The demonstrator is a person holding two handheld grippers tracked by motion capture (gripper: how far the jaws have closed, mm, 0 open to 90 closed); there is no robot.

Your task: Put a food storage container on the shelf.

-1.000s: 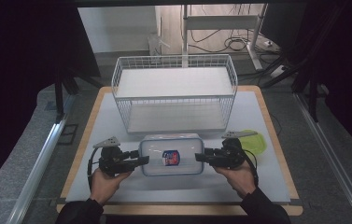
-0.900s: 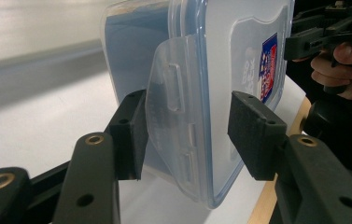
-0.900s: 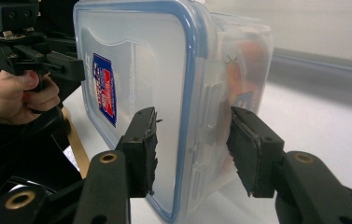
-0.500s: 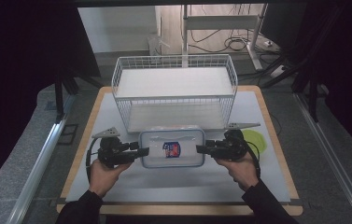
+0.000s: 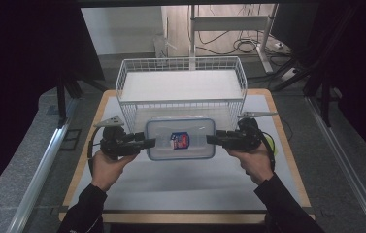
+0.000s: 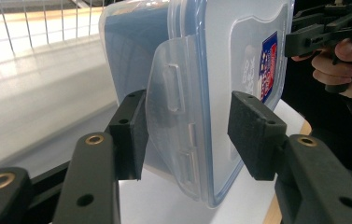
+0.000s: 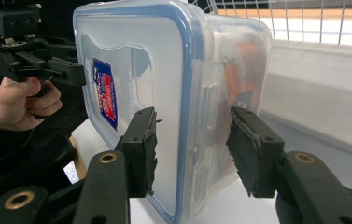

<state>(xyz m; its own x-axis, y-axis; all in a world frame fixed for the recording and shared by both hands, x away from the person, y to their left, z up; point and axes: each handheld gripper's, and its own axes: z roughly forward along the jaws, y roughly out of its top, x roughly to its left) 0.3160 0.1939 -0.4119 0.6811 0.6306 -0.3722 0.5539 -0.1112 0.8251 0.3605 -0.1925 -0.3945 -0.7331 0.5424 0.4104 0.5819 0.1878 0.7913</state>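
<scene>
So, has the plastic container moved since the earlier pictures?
Yes. The plastic container, held between the left gripper and the right gripper, has gone forward toward the wire basket; its far edge now overlaps the basket's front wall.

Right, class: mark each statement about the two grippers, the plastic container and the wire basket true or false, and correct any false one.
1. The clear container is held between the left gripper and the right gripper. True.
2. The container's lid is off. False: the blue-rimmed lid is on.
3. The white wire basket stands beyond the container. True.
4. The container lies inside the basket. False: it is in front of it, on the person's side.
5. A label shows on the lid. True.
</scene>
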